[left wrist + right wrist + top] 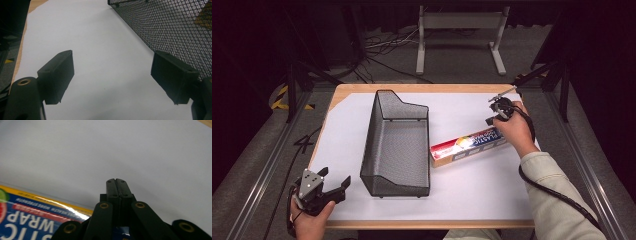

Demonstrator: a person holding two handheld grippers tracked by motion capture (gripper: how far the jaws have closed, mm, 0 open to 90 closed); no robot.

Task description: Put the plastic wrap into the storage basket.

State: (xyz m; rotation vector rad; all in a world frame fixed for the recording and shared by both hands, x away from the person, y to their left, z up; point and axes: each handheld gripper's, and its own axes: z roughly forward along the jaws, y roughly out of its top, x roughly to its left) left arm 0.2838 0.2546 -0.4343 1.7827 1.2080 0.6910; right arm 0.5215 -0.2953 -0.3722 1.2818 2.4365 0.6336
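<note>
White paper covers the counter (472,195), and on it, right of centre in the high view, lies the plastic wrap box (468,146), slanting up to the right. The right gripper (499,107) sits at that box's upper right end, the hand (515,131) over the box's end with the forearm coming up from the lower right; its jaws are clenched together, nothing between them. The left gripper (334,184) rests at lower left (beside the wire basket (398,145)), jaws released and wide apart.

The left claw (337,186) rests with jaws spread wide, while the right claw (116,181) is pressed closed.
</note>
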